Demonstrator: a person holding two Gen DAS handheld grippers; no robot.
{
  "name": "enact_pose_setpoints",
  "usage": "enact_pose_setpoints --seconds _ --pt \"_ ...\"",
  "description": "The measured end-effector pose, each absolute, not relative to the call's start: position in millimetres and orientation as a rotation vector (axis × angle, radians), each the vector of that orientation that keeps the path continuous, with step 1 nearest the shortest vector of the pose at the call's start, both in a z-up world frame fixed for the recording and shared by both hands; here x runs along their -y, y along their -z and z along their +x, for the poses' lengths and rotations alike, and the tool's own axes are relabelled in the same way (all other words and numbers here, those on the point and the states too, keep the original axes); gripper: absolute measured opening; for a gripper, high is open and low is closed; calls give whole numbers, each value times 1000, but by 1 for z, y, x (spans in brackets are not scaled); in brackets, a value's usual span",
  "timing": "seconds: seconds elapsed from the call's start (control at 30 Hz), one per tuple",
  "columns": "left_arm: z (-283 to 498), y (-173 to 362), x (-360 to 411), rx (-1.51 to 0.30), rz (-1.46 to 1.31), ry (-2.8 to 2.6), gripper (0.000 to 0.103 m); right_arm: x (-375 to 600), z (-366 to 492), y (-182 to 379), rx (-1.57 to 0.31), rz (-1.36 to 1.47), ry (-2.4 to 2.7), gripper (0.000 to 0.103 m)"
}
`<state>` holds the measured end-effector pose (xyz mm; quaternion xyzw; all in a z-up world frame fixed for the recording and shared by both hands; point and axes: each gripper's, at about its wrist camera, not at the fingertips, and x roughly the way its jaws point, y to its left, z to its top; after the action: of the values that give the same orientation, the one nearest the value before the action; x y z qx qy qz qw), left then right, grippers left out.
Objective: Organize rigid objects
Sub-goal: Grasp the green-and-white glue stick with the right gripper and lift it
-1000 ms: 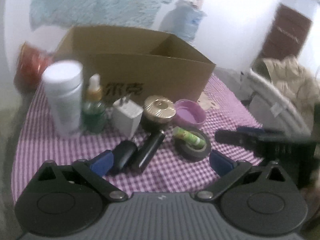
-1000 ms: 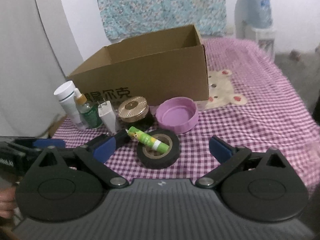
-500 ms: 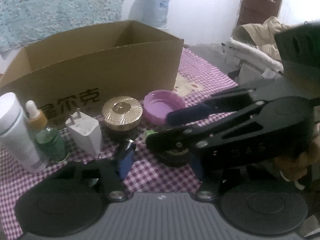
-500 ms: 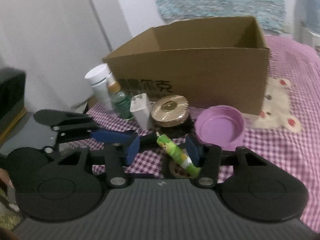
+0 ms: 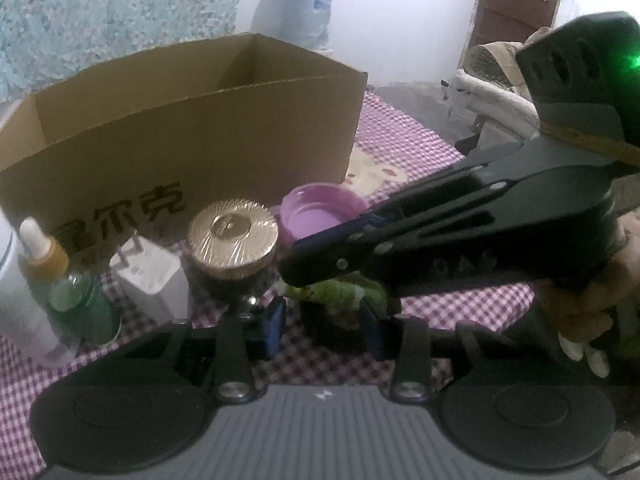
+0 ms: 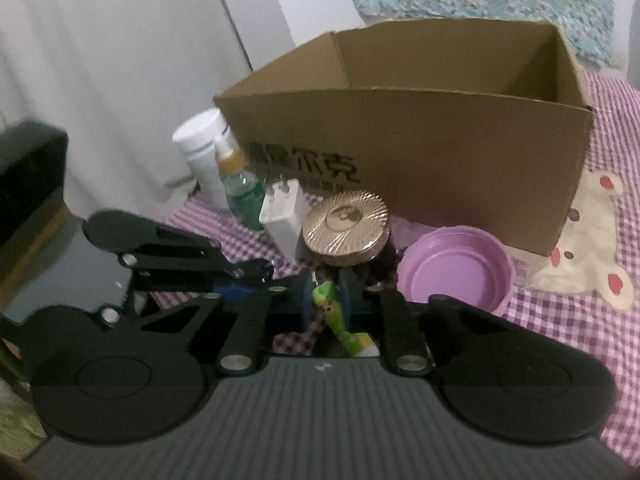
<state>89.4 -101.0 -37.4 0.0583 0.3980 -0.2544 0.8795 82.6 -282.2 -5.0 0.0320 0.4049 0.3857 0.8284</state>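
Right tool (image 6: 326, 304) now clamped on green tube (image 6: 334, 312), left tool (image 5: 320, 330) jaws narrowed around dark roll (image 5: 320, 320), contact unclear

Cardboard box (image 6: 440, 148) front, black Chinese characters, legible part "尔克", leading characters blurred

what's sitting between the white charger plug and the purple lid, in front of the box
The gold-lidded jar stands between the white charger plug and the purple lid, clearest in the right wrist view.

Black linkage grippers (image 6: 326, 304) — blue pads (image 5: 275, 330), silver pivot screws, ribbed grey housing — green light
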Motion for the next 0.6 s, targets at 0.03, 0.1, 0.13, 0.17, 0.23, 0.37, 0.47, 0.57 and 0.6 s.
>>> enact_pose_setpoints --seconds 0.03,0.1,0.13,0.17,0.23,0.37,0.47,0.57,0.6 --pt "91 37 103 -825 123 535 41 286 84 5 -860 96 -811 7" --pt "94 36 109 -819 141 541 42 295 85 5 -860 141 -792 7" --pt "94 36 112 -815 157 539 42 298 85 5 -860 159 -783 7" --pt "95 37 115 -809 174 537 42 301 85 5 -859 179 -775 7" --pt "95 37 120 -805 195 538 42 310 83 6 -857 223 -763 7" --pt "98 40 125 -811 192 540 42 328 81 9 -847 289 -711 10" --pt "100 42 128 -825 195 530 42 340 80 15 -861 349 -692 11" --pt "101 42 131 -833 193 524 42 344 81 22 -886 409 -693 14" --pt "102 42 132 -833 197 520 42 344 81 24 -893 420 -698 15"
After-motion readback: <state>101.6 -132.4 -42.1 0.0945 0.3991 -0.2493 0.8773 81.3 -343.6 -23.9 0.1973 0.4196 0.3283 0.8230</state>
